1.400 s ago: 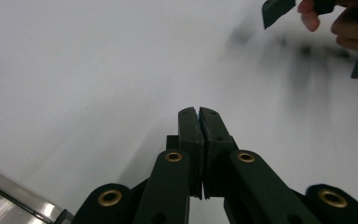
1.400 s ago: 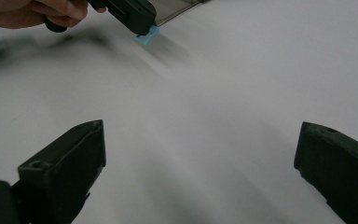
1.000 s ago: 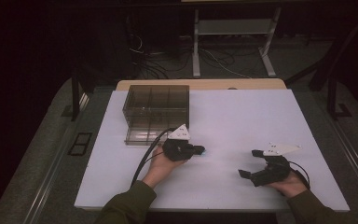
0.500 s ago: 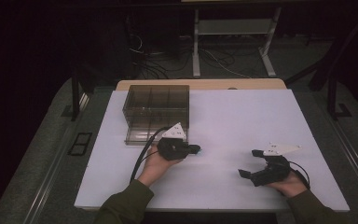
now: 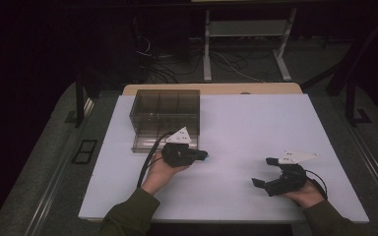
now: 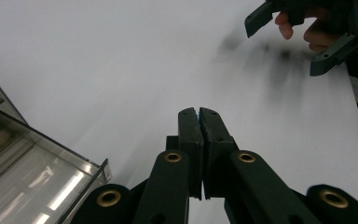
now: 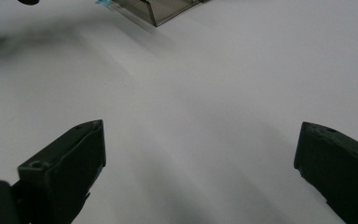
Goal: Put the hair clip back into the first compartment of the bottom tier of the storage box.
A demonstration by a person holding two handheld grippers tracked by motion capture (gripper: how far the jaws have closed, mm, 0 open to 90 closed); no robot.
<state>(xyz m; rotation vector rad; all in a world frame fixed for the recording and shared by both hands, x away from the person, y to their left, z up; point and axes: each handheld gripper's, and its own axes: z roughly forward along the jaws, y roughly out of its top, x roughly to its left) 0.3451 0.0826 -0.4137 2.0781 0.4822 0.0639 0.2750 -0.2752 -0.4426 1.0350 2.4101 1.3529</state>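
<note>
pinching a thin sliver of something blue (image 6: 197, 113) between jaws pressed together, the left gripper (image 5: 203, 156) hovers just in front of the clear compartment box (image 5: 165, 110); that blue edge reads clearest in its own view. the right gripper (image 5: 265, 172), jaws spread wide and empty, sits well apart on the bare white table (image 5: 256, 123).

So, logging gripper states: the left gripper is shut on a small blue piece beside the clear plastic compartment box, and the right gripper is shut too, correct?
Not quite. The right gripper is open; the right gripper view shows its jaws wide apart over the white table. The left gripper is shut on the small blue piece beside the clear plastic compartment box.
</note>
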